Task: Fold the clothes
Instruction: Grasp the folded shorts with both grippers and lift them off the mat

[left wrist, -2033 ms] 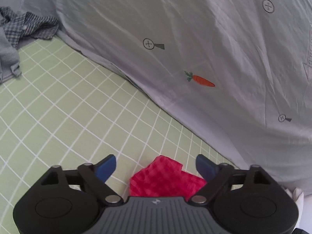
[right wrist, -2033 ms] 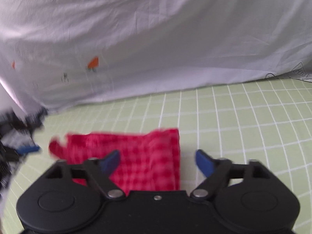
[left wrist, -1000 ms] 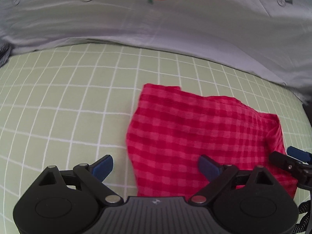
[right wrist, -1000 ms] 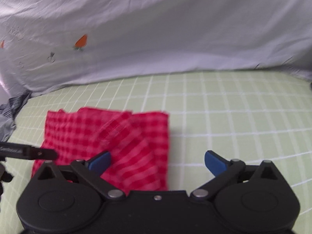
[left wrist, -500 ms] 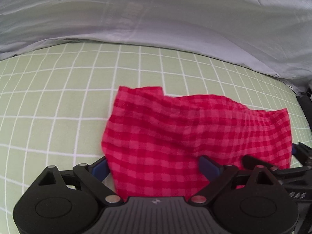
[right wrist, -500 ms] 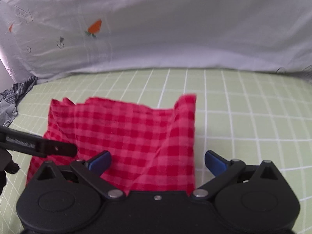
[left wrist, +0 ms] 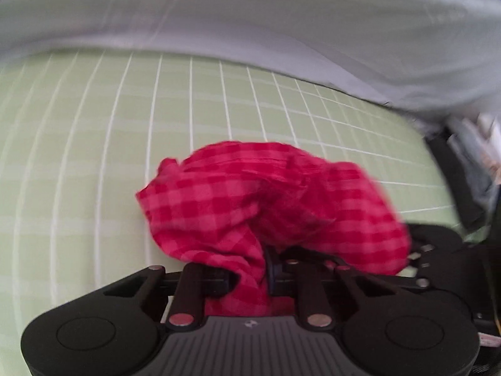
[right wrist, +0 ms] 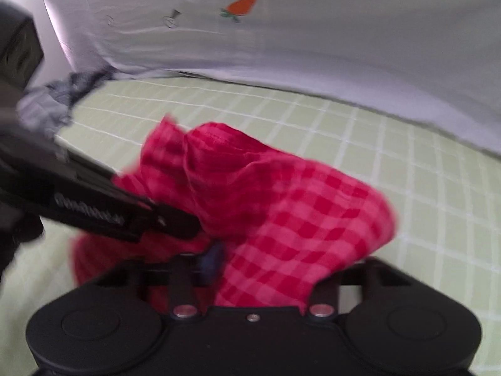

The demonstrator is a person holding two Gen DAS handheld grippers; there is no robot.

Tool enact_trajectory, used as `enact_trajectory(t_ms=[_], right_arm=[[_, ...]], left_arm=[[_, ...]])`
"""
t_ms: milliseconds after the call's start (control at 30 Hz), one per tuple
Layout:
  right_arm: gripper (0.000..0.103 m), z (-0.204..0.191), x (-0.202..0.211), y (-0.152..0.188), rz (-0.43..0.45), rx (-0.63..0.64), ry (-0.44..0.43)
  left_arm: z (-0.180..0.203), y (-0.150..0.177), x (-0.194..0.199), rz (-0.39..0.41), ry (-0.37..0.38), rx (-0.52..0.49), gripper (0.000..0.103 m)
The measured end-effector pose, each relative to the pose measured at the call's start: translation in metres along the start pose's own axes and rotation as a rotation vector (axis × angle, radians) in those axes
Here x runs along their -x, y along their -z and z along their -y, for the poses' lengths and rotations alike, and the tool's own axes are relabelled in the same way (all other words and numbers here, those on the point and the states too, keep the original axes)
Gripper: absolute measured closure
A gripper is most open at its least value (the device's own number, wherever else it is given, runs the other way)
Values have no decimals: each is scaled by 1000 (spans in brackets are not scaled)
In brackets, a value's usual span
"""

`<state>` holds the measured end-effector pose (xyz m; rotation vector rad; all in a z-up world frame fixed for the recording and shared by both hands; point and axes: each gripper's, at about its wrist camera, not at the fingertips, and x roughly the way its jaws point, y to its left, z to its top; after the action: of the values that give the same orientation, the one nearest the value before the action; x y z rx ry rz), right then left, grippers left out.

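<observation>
A red checked cloth [left wrist: 266, 194] lies bunched up on the green grid sheet [left wrist: 94, 156]. In the left wrist view my left gripper [left wrist: 264, 271] has its jaws closing, and a fold of the cloth's near edge is pinched between the pads. In the right wrist view my right gripper [right wrist: 219, 266] is likewise closing, with the red checked cloth [right wrist: 297, 213] gathered between its fingers and draped over the right finger. The left gripper's fingers [right wrist: 175, 222] reach in from the left and bite the same cloth close beside the right one.
A pale grey duvet with carrot prints [right wrist: 313, 31] is heaped along the far side of the sheet. A blue-grey plaid garment [right wrist: 59, 100] lies crumpled at the far left. Dark gear and pale fabric [left wrist: 469, 169] sit at the right edge.
Both grippers went from wide open to pinched on the cloth's near edge. The cloth, flat half a second ago, is now bunched and lifted into folds.
</observation>
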<state>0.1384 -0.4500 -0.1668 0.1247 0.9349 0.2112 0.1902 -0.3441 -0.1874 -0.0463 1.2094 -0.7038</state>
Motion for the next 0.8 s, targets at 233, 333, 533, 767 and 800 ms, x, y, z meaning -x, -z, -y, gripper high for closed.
enact_trajectory(t_ms=[233,333,533,767,800], right_arm=[[88,-52,49,40,-15,-70,-43],[88,-73,85,69,-2,-95,-2],[88,-84,131,102,-10,-157,115],[88,-61,191,150,18,-273,229],[88,-53,199,159,23,-289,241]], left_arm=[[-5,72,48,-18,94,94,84],[9,98,62,-23,127,75,84],[51,132,63,-63,175,-18,84],[116,156,46,-128,253,-106,84],[128,160,42,-136,258,-124,84]])
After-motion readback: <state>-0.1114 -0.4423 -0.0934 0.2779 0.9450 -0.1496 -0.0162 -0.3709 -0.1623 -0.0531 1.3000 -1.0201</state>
